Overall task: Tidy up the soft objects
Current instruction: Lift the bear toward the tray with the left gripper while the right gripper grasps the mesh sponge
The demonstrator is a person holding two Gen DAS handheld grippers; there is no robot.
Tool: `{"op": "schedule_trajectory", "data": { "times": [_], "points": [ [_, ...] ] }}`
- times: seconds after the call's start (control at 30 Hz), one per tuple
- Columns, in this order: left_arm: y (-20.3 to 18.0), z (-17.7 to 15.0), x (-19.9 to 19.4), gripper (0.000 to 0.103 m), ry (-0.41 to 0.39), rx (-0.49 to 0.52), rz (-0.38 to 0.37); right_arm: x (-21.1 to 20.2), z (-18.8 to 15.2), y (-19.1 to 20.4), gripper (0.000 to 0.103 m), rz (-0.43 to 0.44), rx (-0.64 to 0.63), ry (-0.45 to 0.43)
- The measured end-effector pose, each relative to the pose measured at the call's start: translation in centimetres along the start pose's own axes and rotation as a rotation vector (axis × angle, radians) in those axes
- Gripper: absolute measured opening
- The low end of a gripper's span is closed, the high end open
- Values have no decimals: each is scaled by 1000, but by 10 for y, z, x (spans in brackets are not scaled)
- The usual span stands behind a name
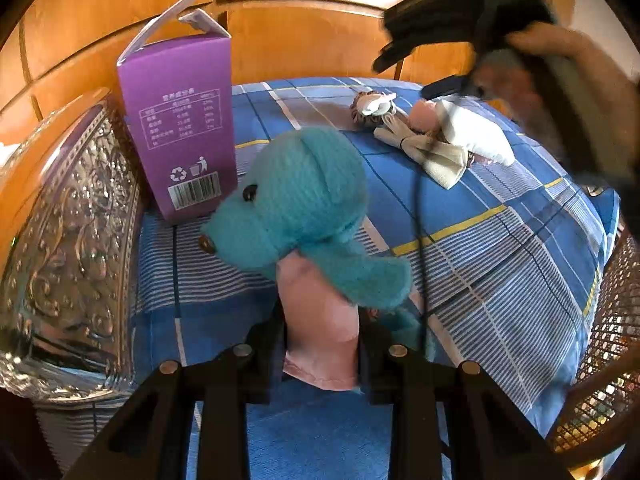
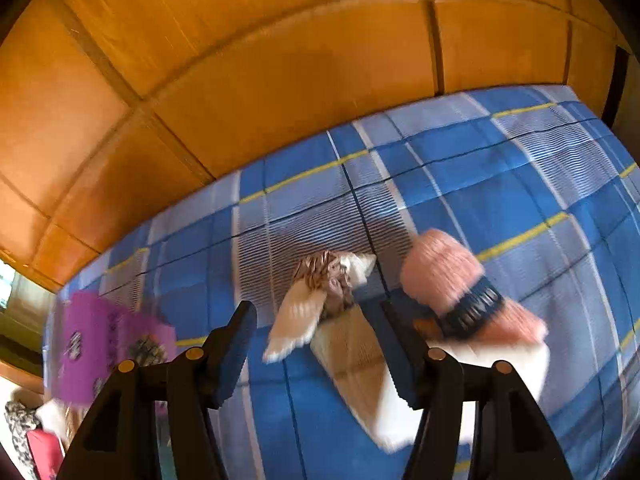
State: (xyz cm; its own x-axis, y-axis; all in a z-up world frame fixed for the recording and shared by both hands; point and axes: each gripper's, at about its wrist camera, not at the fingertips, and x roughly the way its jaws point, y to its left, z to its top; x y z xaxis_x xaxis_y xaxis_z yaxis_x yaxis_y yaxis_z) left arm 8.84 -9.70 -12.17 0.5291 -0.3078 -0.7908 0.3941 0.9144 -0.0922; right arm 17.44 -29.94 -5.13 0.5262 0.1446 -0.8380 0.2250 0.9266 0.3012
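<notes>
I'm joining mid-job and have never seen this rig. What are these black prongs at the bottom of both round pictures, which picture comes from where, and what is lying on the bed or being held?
There is no robot arm: a person holds a two-finger clamp in each hand, each with a wide-angle camera looking along its fingers.

The left view shows the left gripper shut on the pink cloth part of a teal stuffed toy, lifted over a blue checked bedsheet. A purple carton stands behind it. The right gripper also shows there, blurred, at the upper right.

The right view is blurred. The right gripper is open above a cream cloth doll lying on the sheet, with a pink fuzzy roll beside it. It holds nothing.
</notes>
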Motion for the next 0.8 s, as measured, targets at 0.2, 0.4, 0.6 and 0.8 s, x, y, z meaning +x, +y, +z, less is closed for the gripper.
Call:
{"op": "schedule_trajectory", "data": {
  "times": [0.2, 0.4, 0.6, 0.8],
  "points": [
    [2, -9, -6, 30, -25, -6, -11, 45, 12, 9, 61, -105, -5, 89],
    [7, -13, -10, 30, -38, -17, -31, 39, 8, 22, 37, -102, -97, 36],
    [10, -13, -10, 30, -42, -29, -27, -13, -23, 52, 37, 5, -297, -22],
    [10, -12, -10, 30, -36, -29, -19, -15, -88, 34, 37, -23, -416, 125]
  ]
}}
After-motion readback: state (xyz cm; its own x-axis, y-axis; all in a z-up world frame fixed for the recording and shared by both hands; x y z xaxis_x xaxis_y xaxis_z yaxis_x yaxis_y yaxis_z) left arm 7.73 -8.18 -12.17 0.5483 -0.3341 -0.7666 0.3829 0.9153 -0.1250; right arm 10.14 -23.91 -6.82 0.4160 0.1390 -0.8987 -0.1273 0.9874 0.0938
